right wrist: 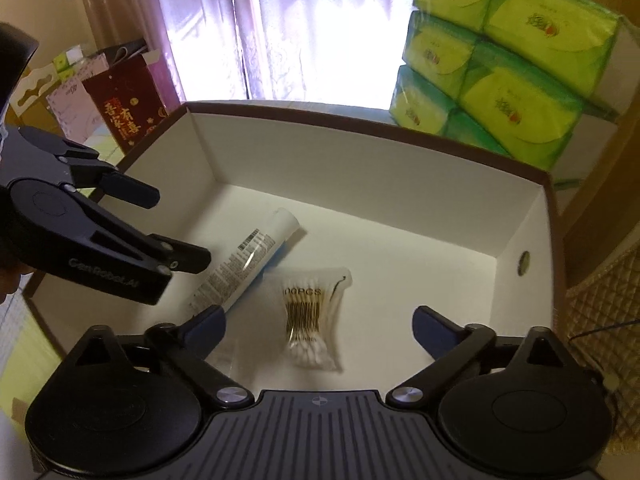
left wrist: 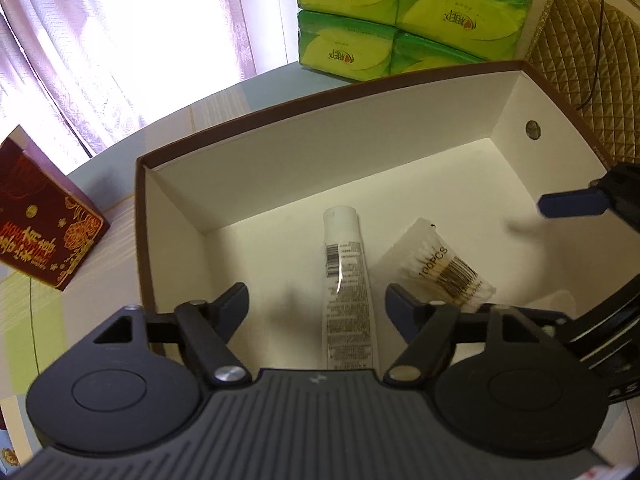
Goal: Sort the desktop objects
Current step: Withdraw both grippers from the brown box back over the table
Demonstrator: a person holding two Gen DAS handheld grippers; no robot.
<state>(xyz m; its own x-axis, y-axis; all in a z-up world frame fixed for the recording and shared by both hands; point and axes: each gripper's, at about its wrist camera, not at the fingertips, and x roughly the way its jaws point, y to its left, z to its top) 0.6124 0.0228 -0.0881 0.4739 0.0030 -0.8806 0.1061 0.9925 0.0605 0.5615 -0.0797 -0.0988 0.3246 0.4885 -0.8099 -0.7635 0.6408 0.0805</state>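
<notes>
A brown cardboard box with a white inside [left wrist: 180,208] [right wrist: 360,168] holds a white tube [left wrist: 346,280] [right wrist: 248,260] and a clear bag of cotton swabs [left wrist: 444,268] [right wrist: 312,320], both lying flat on its floor. My left gripper [left wrist: 318,304] [right wrist: 180,228] is open and empty, hovering over the box's near-left part above the tube. My right gripper [right wrist: 318,324] is open and empty above the swab bag; one of its fingers [left wrist: 572,202] shows in the left wrist view at the right.
Stacked green tissue packs [left wrist: 400,16] [right wrist: 504,64] stand behind the box. A dark red gift box [left wrist: 40,224] [right wrist: 128,104] stands left of it. A quilted gold cover [left wrist: 588,52] is at the right. Curtains hang behind.
</notes>
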